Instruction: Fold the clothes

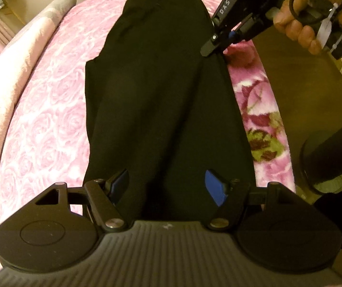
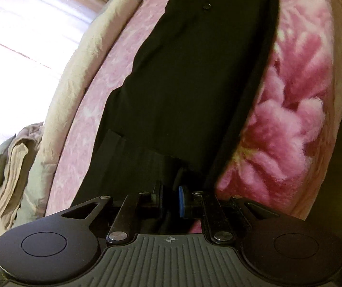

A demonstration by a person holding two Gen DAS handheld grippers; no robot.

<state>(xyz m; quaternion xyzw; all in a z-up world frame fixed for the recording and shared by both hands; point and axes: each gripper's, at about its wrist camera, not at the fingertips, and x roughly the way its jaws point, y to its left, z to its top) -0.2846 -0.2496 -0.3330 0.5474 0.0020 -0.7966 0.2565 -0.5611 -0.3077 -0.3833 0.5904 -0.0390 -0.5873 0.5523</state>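
Seemingly laid out lengthwise, the black trousers [image 1: 161,91] fill the middle of the left wrist view, running from the bottom centre to the top centre over a pink rose-patterned bedspread [image 1: 51,100] with a darker floral blanket [image 1: 262,110] along their right side. At the bottom of that frame the left gripper [image 1: 168,186] hovers over the near end of the cloth with its blue-padded fingers [image 1: 215,186] spread wide and nothing between them. In the upper right, the right gripper [image 1: 213,45], held by a hand [image 1: 300,21], has its tip down at the trousers' right edge. In the right wrist view the same garment rises from the bottom centre to the top, with a small button [image 2: 206,6] near the top and a folded band of fabric at lower left. Here the right gripper [image 2: 169,201] has its fingers nearly together around a ridge of black cloth, so it looks pinched onto the edge, though the dark fabric makes the contact hard to read. A pale rumpled cloth [image 2: 10,167] hangs at the far left. The trousers look soft, light and limp, likely to sag and slide over the fuzzy blanket, so a hold on a seam, the hem or the thicker waistband should grip better than the flat middle.
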